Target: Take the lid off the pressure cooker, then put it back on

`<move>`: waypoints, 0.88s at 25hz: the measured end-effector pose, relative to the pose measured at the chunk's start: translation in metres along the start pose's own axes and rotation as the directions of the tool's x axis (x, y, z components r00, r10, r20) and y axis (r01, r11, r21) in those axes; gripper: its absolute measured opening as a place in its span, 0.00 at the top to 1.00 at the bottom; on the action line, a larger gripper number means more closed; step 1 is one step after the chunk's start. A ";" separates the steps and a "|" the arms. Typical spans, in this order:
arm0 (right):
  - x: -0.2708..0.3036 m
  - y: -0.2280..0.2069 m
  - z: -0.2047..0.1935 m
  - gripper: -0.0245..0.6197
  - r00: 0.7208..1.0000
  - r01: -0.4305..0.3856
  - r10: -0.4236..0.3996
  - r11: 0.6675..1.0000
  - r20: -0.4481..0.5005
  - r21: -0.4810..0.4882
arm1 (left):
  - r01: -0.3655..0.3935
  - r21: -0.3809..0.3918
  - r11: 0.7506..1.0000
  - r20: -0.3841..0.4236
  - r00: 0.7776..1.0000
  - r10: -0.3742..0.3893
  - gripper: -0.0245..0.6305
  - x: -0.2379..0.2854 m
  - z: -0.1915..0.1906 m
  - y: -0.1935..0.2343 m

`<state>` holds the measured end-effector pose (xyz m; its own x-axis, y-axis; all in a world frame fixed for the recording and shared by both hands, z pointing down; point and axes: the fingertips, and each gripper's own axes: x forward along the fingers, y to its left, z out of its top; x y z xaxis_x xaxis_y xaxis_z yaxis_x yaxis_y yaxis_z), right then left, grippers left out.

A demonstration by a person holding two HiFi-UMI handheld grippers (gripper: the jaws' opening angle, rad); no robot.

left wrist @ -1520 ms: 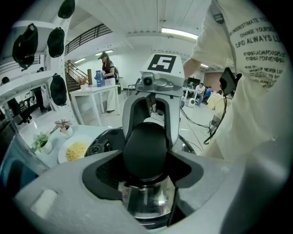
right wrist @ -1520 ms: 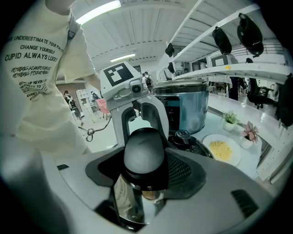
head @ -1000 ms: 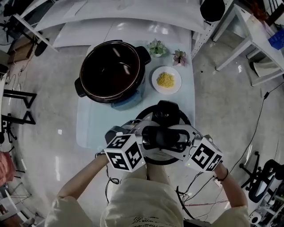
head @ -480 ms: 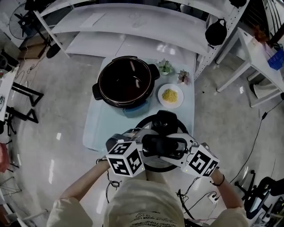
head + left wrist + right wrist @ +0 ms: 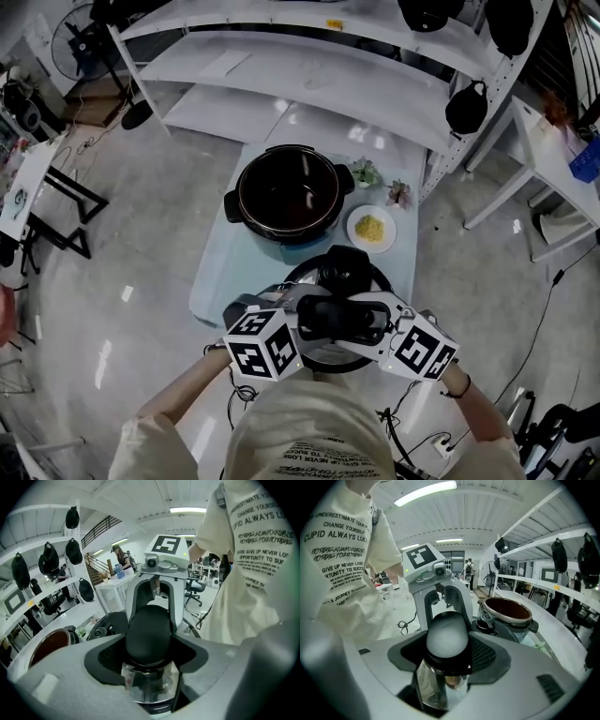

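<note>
The black pressure cooker lid [image 5: 343, 269] hangs in the air close to the person's chest, off the pot. Its thick dark handle [image 5: 339, 317] runs crosswise between my two grippers. My left gripper [image 5: 305, 321] is shut on the handle's left end [image 5: 149, 637]. Opposite it, my right gripper [image 5: 377, 326] is shut on the right end [image 5: 446, 637]. The open pot [image 5: 287, 195] stands on the light blue table [image 5: 220, 277] beyond the lid, its dark inside empty. It also shows in the left gripper view as the pot [image 5: 49, 645] and in the right gripper view as the pot [image 5: 506, 609].
A white plate of yellow food [image 5: 371, 228] lies right of the pot. Behind it stand two small potted plants [image 5: 365, 172] [image 5: 401, 194]. White shelving [image 5: 309, 66] rises behind the table, with black bags [image 5: 466, 108] hung at its right. Cables trail on the floor.
Both grippers have risen with the lid still held between them. The head view has tilted forward, so the pot looks smaller and more shelving shows.
</note>
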<state>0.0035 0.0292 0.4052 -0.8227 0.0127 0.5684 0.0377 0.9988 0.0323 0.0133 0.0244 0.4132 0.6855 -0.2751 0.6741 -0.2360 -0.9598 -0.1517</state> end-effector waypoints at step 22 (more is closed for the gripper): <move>0.020 -0.042 0.080 0.54 0.999 -0.007 0.009 0.997 0.031 -0.075 | -0.071 0.029 0.997 -0.003 0.997 0.071 0.52 -0.071 -0.001 0.061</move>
<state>-0.0600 -0.0091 0.3491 -0.8392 0.0230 0.5433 0.0855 0.9923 0.0900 -0.0507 -0.0147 0.3568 0.6649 -0.3425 0.6638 -0.2643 -0.9391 -0.2198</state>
